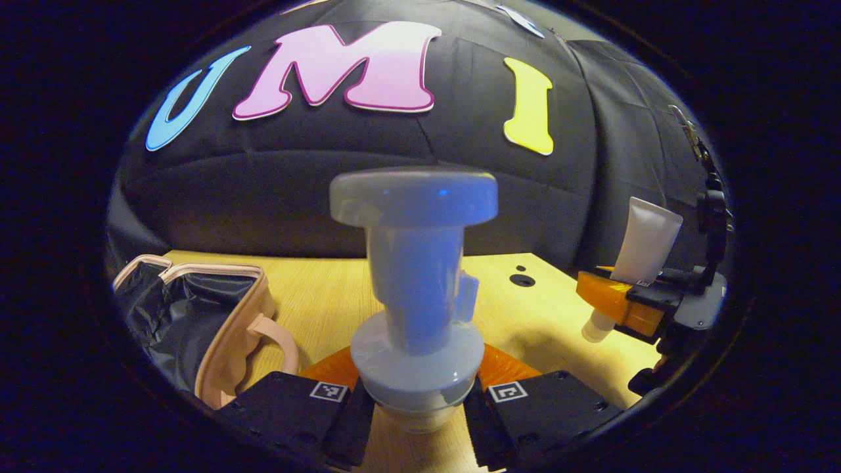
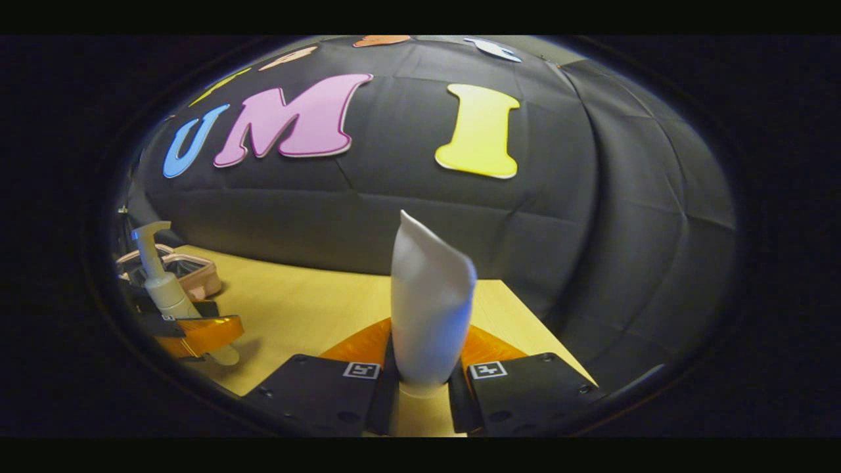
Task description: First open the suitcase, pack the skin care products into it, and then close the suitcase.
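Note:
My left gripper (image 1: 415,410) is shut on a white pump bottle (image 1: 416,295), held upright above the wooden table (image 1: 328,295). The pink suitcase (image 1: 197,322) lies open at the left with its dark lining showing. At the far right, the right gripper (image 1: 640,302) holds a white tube (image 1: 647,243) upright. In the right gripper view my right gripper (image 2: 424,387) is shut on that white tube (image 2: 430,302), its crimped end up. Far left there, the left gripper (image 2: 190,328) carries the pump bottle (image 2: 158,276) in front of the suitcase (image 2: 197,276).
The wooden table (image 2: 309,309) has two small dark holes (image 1: 522,279) near its back right. The black cloth wall stands close behind the table. Bare tabletop lies between the two grippers.

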`<state>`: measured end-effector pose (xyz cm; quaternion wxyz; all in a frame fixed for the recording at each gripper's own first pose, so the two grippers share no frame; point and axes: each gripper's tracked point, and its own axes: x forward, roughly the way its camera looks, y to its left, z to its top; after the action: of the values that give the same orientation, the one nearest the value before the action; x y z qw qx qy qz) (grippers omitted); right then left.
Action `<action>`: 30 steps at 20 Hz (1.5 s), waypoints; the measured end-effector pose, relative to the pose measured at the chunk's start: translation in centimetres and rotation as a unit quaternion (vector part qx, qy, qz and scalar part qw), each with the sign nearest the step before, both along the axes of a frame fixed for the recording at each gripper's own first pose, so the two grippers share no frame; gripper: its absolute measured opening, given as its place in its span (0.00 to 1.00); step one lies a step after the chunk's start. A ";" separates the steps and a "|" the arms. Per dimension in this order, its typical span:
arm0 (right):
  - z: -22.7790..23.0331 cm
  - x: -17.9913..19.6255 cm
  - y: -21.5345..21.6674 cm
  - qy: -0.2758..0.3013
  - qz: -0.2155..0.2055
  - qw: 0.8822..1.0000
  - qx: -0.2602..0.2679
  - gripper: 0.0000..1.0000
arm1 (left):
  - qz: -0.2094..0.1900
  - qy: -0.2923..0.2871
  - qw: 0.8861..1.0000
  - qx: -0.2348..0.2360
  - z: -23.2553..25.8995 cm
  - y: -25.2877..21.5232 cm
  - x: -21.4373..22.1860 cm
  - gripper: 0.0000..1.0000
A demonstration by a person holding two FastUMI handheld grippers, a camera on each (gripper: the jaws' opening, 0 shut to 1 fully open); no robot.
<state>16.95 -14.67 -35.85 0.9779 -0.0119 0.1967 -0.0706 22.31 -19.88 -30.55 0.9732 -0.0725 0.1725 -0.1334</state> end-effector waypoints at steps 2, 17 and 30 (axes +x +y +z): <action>2.3 -0.7 2.6 -0.005 0.014 1.000 -0.011 0.35 | -0.010 -0.014 1.000 -0.013 2.9 1.4 -1.0 0.63; 11.5 -0.2 28.7 -0.051 0.140 0.985 0.084 0.34 | 0.077 0.019 0.997 -0.003 5.6 26.3 -3.6 0.63; 7.8 1.0 39.7 0.001 0.174 0.975 0.140 0.34 | 0.042 0.240 0.970 0.013 -8.5 32.1 -2.8 0.66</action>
<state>18.00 24.99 -28.06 0.9670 0.0913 0.2002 0.1285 19.49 12.21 -39.00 0.9088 -0.0965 0.3999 -0.0688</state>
